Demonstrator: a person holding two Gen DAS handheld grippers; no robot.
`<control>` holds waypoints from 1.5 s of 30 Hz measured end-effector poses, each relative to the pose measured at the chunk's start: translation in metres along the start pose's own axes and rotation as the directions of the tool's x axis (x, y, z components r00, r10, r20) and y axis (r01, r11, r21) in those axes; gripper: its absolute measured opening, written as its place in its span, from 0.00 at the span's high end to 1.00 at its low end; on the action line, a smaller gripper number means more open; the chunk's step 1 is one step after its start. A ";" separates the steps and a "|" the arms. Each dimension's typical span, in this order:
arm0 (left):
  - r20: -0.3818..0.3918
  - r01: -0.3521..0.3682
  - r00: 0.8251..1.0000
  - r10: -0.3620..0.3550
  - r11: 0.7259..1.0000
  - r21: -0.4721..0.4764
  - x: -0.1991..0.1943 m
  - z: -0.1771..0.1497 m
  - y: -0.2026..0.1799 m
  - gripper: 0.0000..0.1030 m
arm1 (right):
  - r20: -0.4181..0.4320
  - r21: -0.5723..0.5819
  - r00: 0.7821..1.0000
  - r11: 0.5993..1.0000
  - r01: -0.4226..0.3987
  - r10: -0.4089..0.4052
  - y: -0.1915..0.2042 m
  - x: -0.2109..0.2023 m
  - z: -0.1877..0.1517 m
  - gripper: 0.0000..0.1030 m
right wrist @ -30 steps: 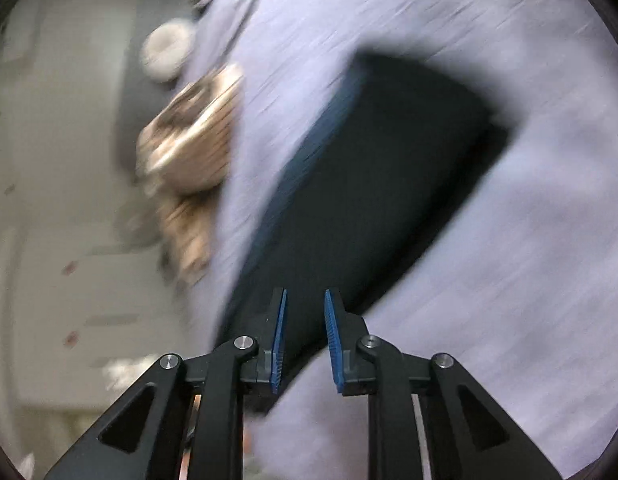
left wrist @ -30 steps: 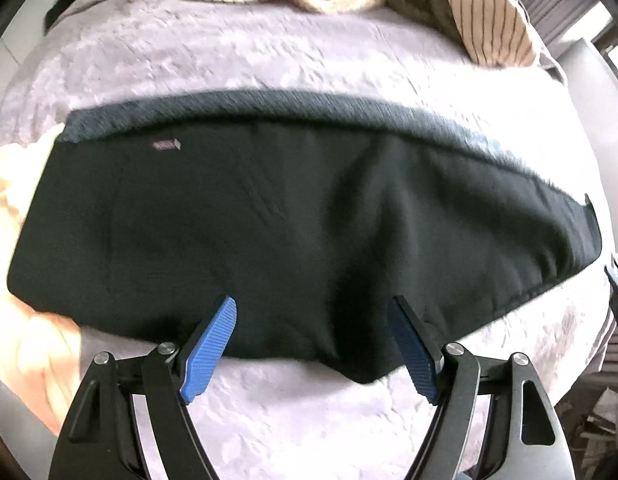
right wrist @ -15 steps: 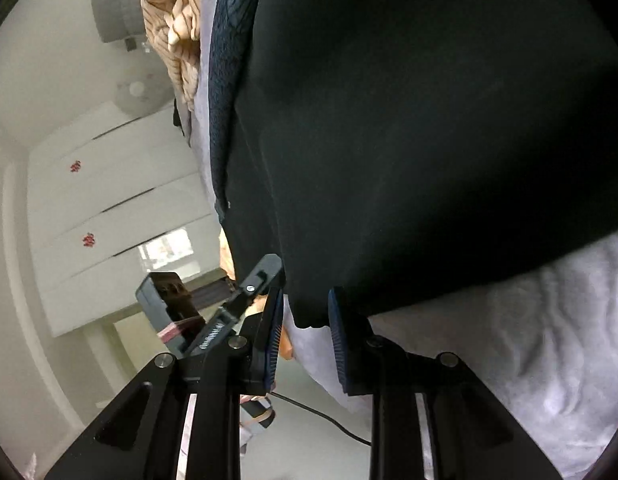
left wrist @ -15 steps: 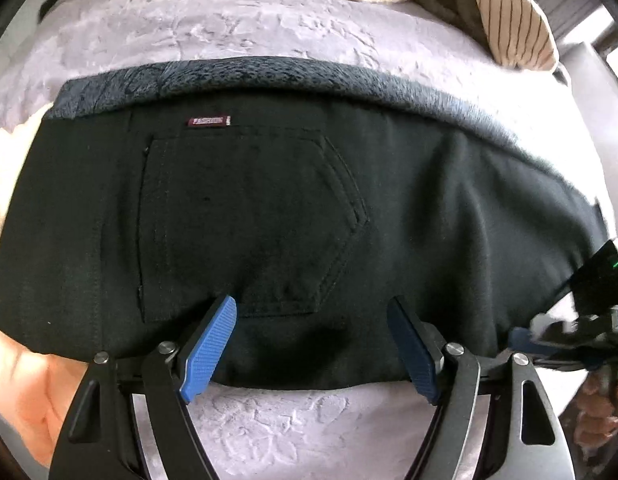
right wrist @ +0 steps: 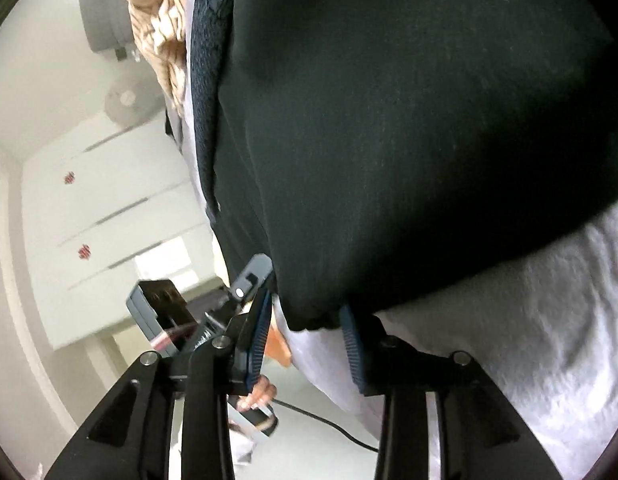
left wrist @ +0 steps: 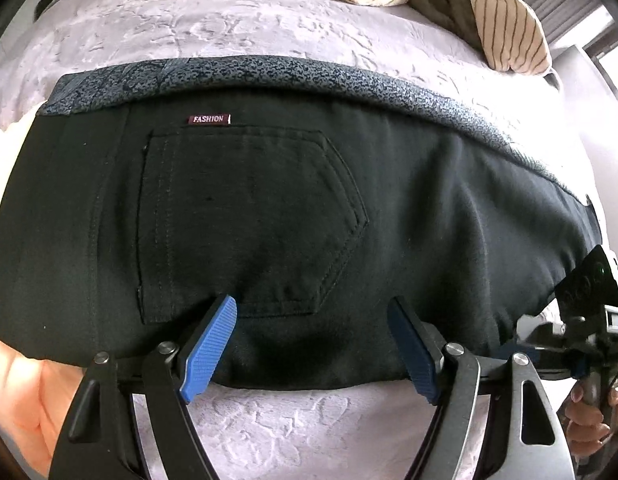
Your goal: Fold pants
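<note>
Swinging in low from the side within the last second, your right gripper (right wrist: 305, 332) now brackets the near corner of the black pants (left wrist: 269, 216), jaws opening, cloth between them unpinched. Your left gripper (left wrist: 313, 340) hangs spread wide over the near hem; the pants lie flat on the bed (left wrist: 189, 32), both corners set for a fold.

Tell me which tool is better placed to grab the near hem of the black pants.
Probably the right tool: its opening jaws already straddle the black pants corner. The left tool hovers wide open over the pocket.
</note>
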State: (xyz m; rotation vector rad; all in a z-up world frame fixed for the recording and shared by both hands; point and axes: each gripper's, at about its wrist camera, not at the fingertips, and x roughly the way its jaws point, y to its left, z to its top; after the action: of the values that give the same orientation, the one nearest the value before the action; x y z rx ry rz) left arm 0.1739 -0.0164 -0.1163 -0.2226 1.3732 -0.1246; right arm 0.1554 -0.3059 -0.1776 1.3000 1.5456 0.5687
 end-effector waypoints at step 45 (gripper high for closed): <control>-0.032 -0.109 0.993 0.116 0.981 0.158 0.013 0.009 -0.094 0.23 | 0.391 0.005 0.854 0.929 0.370 -0.342 -0.006 -0.219 0.034 0.94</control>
State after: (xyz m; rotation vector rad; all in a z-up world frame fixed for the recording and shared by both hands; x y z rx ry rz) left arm 0.1893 -0.1095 -0.1052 -0.0115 1.4067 -0.1420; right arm 0.1671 -0.5175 -0.1119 0.9644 1.3709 0.1146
